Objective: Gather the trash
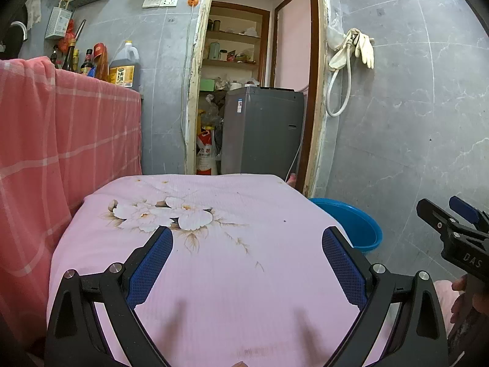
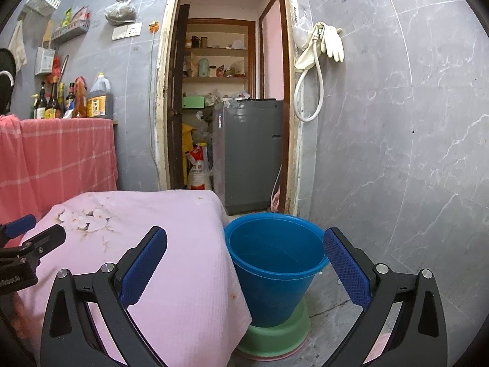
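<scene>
A blue bucket (image 2: 275,263) stands on the floor to the right of a table under a pink flowered cloth (image 1: 232,244); it sits in a green basin (image 2: 275,336) and looks empty. Its rim (image 1: 351,223) shows past the table's right edge in the left wrist view. My left gripper (image 1: 247,238) hovers open over the cloth, nothing between its blue pads (image 1: 152,263). My right gripper (image 2: 244,241) is open too, straddling the table's right edge and the bucket. Each gripper shows at the edge of the other view: the right gripper (image 1: 452,229), the left gripper (image 2: 27,238). No loose trash shows on the cloth.
A counter draped in red checked cloth (image 1: 61,140) stands at the left with bottles and an oil jug (image 1: 125,67) on top. Straight ahead, a doorway holds a grey washing machine (image 1: 262,131) and shelves. Grey tiled wall (image 2: 412,137) at right, with a hose and gloves (image 2: 330,42).
</scene>
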Available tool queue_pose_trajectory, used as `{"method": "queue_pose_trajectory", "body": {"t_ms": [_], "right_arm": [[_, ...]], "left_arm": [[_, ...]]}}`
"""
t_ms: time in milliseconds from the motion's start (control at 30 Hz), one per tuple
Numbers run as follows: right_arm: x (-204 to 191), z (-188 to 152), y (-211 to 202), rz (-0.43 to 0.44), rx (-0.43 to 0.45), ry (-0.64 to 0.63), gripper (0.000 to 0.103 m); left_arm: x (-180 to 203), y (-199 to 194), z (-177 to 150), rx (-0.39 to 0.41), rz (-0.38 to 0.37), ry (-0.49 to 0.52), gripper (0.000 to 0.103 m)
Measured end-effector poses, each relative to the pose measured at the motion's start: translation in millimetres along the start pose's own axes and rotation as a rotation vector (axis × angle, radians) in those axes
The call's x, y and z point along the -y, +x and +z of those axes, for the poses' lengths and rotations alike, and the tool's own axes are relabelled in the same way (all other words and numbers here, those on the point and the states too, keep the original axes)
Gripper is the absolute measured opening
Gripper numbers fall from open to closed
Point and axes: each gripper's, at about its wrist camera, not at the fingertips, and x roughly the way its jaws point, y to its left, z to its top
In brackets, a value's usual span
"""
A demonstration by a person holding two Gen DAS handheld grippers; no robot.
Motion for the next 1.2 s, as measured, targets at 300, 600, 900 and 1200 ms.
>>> {"method": "queue_pose_trajectory", "body": {"t_ms": [300,600,900,1200], "right_arm": [[-1.9,-0.5,0.6,0.003,-0.005,-0.002,0.103],[-4.0,-0.9,1.4,0.003,-0.013,0.005,0.103],[-5.0,-2.3,0.4,0.003,-0.011,0.008,0.103],[-4.7,-2.8,-1.2,0.002,-0.008,0.011,0.103]], "left_arm": [[-1.2,-0.8,-0.9,-0.002,0.001,-0.009,0.096],[-2.8,-0.8,-0.9,-0.002,0.004,-0.008,0.096],[-5.8,-1.2,-1.0,-0.001,0.002,-0.007,0.096],[-7.2,-1.6,-1.1,0.0,0.002,-0.007,0.096]]}}
